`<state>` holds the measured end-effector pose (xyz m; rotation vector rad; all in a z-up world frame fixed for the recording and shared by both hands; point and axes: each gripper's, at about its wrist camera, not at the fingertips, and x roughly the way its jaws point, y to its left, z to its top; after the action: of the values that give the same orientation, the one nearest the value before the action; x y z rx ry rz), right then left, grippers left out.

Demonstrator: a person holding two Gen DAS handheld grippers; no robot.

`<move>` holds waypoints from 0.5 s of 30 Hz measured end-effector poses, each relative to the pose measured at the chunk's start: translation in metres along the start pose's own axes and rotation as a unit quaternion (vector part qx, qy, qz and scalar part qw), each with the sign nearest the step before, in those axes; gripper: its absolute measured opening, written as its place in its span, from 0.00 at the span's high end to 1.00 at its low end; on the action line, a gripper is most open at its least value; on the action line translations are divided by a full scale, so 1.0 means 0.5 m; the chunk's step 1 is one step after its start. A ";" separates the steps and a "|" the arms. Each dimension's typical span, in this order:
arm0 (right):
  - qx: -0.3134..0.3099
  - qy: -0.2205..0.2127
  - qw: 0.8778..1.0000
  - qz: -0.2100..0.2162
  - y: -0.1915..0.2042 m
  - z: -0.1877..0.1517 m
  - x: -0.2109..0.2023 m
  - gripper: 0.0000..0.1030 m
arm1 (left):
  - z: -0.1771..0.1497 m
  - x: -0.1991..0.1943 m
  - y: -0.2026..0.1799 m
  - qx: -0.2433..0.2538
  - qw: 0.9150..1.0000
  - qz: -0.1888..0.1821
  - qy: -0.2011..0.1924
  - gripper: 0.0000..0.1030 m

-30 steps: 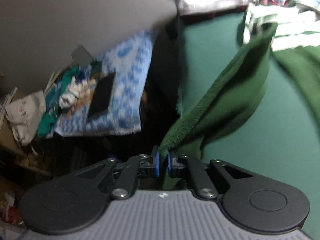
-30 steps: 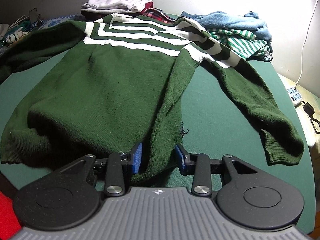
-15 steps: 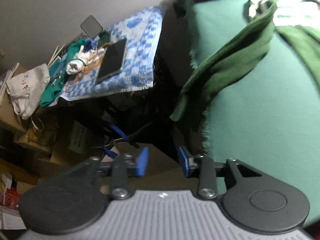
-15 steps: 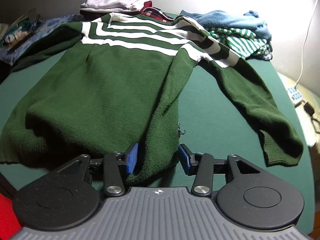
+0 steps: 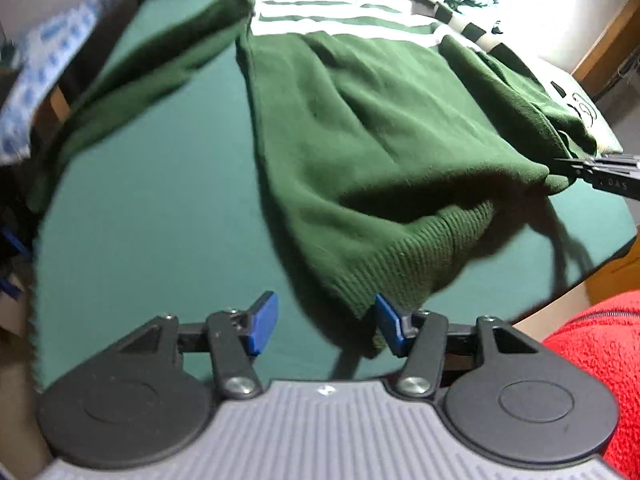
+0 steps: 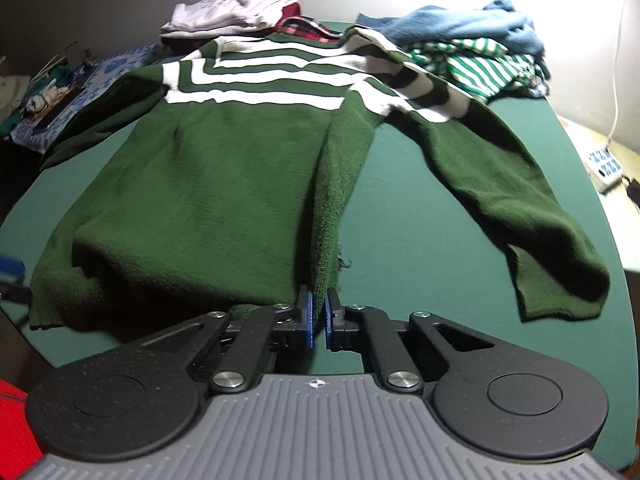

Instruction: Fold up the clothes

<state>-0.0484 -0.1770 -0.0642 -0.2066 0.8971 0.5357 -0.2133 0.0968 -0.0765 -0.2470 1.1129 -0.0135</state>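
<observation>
While the sweater (image 6: 224, 184) is lying spread face-up on the green surface (image 6: 420, 216), with its striped chest toward the far edge and its hem toward the camera, the step in hand is looking like the taking of both hem corners before a fold. Its right sleeve (image 6: 532, 208) is lying out flat and apart from the body, and the left sleeve (image 5: 132, 80) is trailing off toward the surface's left edge. The right gripper (image 6: 318, 316) is clenching the right hem corner, its jaws pinched on a ridge of knit that is rising from the cloth; in the left view that same corner is being held just off the surface. The left gripper (image 5: 326, 322) is hovering at the ribbed left hem corner (image 5: 400, 264), its jaws opening and pressing on nothing, though the corner's tip is sitting just beside the right pad. Judging from this, the next move is calling for the left jaws to go around that ribbed corner and close, so that both corners are being carried evenly; a shallow bite on the thick rib may be slipping. Farther out, a pile of other clothes (image 6: 472, 48) is waiting at the far edge, a patterned blue cloth (image 6: 92, 76) is lying off to the left, and a red garment (image 5: 600, 352) is showing at the near right.
</observation>
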 end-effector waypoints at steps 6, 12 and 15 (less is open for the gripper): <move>0.034 0.008 0.999 -0.003 -0.058 -0.006 -0.001 0.94 | 0.011 0.017 -0.017 -0.036 0.999 -0.022 -0.009 0.36; 0.055 0.015 0.998 0.016 -0.087 -0.019 -0.013 0.60 | 0.019 0.025 -0.029 -0.054 0.998 -0.037 -0.018 0.37; 0.046 0.031 0.998 0.039 -0.077 -0.029 -0.015 0.48 | 0.026 0.026 -0.029 -0.064 0.997 -0.043 -0.019 0.43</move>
<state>-0.0421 -0.2179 -0.0691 -0.1063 0.9903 0.5612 -0.1943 0.0833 -0.0795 -0.4084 1.0659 -0.0144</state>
